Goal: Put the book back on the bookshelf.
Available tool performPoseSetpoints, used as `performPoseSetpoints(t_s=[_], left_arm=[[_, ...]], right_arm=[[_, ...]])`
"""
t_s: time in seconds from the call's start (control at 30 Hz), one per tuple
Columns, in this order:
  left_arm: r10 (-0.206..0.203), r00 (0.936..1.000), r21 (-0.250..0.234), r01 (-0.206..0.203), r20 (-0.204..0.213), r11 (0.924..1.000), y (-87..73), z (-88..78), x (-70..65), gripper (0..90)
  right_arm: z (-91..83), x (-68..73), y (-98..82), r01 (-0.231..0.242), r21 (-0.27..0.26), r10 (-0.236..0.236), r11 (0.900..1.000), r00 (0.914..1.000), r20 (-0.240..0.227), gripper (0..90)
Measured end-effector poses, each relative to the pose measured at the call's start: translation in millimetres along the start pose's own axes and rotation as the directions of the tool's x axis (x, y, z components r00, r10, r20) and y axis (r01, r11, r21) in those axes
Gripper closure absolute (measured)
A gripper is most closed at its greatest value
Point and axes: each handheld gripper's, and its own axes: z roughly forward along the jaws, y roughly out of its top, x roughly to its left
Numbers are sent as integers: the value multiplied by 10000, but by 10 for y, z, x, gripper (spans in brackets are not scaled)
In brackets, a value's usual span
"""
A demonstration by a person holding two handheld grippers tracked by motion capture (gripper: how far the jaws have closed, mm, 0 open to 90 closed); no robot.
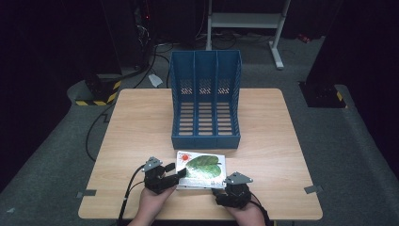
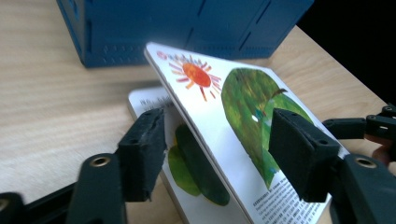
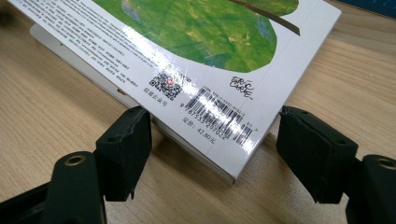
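Black grippers [image 1: 165, 177]; grey 3-corner plates; brass screws; black cables.

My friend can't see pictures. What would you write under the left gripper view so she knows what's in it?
A picture book with an orange sun and big green leaf has its cover lifted between the open jaws of the left gripper. It lies on a wooden table, a blue file rack behind.
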Motion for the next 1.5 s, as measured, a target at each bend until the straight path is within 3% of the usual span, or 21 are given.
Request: performPoseSetpoints(t_s=[0.23,0.4,0.73,1.0,1.17,1.3,1.5], left_arm=[[-6,9981,459,-22,619,9989,12,73,-17,485],[138,9955,817,-215,935,9964,16,76,35,498],[639,9908,736,-730,1197,9946,40,32,42,568],[1361,9802,316,-1420,1437,9894,39,-18,18,612],[1927,9709,38,-1952,1419,9808,32,-53,-10,616],[2173,9659,-97,-2181,1405,9759,31,-62,-28,617],[2694,9535,-367,-2669,1351,9630,33,-92,-69,618]], right_arm=[[-3,-10,0,72,7,-72,10000,10000,-62,265],[-80,-52,-42,-99,-112,92,9999,9981,-614,279],[-215,-176,-14,-525,-677,486,9963,9971,-587,363],[-219,-285,148,-816,-821,761,9933,9948,-678,375],[-214,-346,285,-1127,-935,1064,9892,9918,-701,342],[-166,-362,245,-1309,-1222,1224,9838,9897,-743,339],[-88,-338,182,-1321,-920,1239,9870,9882,-902,333]])
